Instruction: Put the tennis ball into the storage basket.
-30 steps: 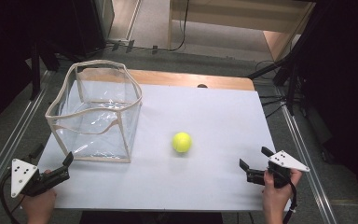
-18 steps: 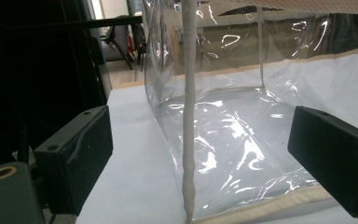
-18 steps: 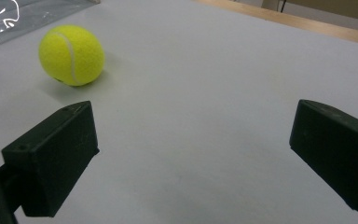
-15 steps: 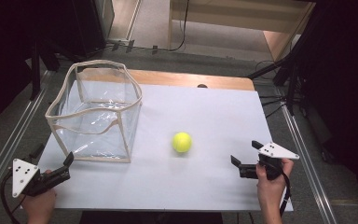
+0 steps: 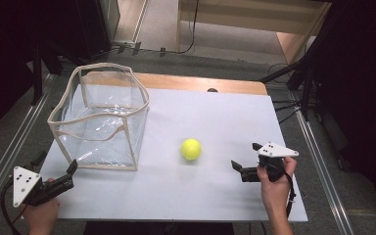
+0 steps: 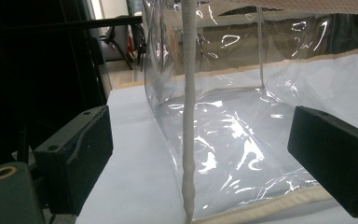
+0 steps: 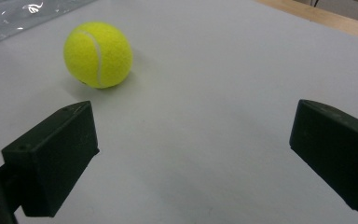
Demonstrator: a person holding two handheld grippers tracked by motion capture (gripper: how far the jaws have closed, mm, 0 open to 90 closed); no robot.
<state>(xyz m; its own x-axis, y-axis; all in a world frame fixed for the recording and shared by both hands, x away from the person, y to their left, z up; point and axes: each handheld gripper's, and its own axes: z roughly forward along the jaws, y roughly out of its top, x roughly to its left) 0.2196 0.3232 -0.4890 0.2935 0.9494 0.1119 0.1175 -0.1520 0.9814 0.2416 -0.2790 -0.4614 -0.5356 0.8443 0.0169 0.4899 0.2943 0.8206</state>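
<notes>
Tennis ball (image 5: 191,149), fuzzy yellow sphere, lies near clear plastic bin (image 5: 100,117).

The ball (image 5: 191,149) lies on the table (image 5: 215,112), right of the bag (image 5: 100,117). The right gripper (image 5: 245,159) is near the ball's right; the left gripper (image 5: 71,171) is before the bag's near-left corner

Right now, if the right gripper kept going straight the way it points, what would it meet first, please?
Probably nothing: the right gripper aims just right of the tennis ball, so bare white table lies ahead, though depth is uncertain.
</notes>
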